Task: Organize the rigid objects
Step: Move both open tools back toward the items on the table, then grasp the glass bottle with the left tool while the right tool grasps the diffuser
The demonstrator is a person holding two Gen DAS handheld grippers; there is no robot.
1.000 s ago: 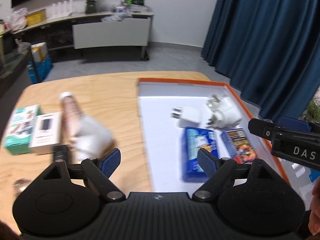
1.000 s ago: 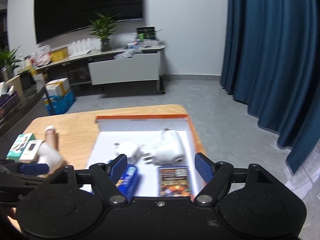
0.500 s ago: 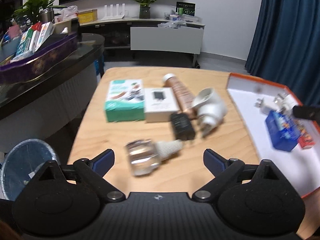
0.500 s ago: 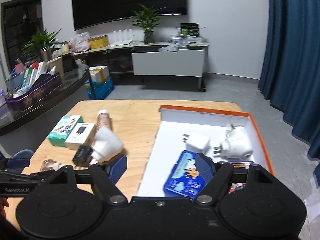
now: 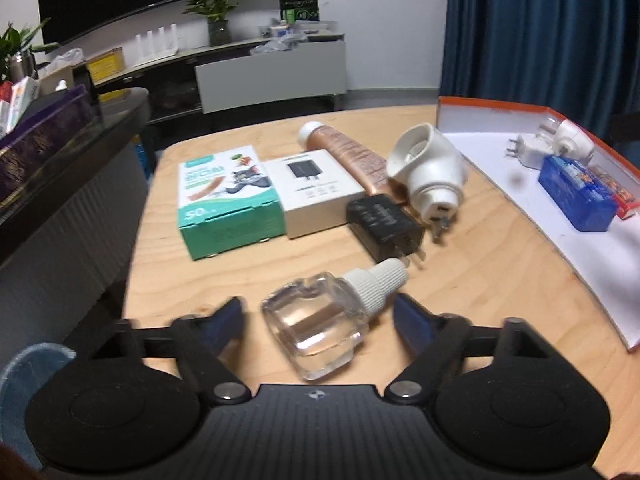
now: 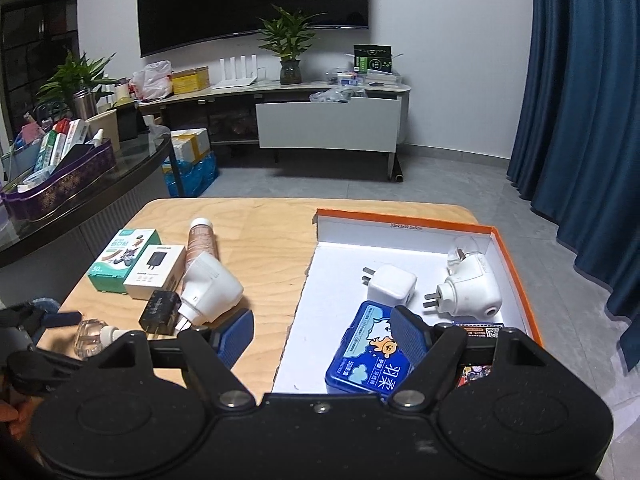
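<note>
Worktop (image 5: 460, 280) first, then the orange-rimmed tray (image 5: 500, 109), part filled. Left tool (image 5: 318, 316) is closing around the clear bottle (image 5: 316, 328), pads not yet touching; next comes a firm pinch. Right tool (image 6: 322, 332) hangs open, empty.

Both wrist fisheyes tilt down toward twelve o'clock, close over the round-cornered pale wooden table (image 5: 460, 280) they share.

bottle (image 5: 320, 326) before charger (image 5: 384, 226); boxes (image 5: 228, 200) left, tray (image 5: 592, 248) right.

Clear bottle (image 5: 320, 324) flat on table (image 5: 480, 280)
</note>
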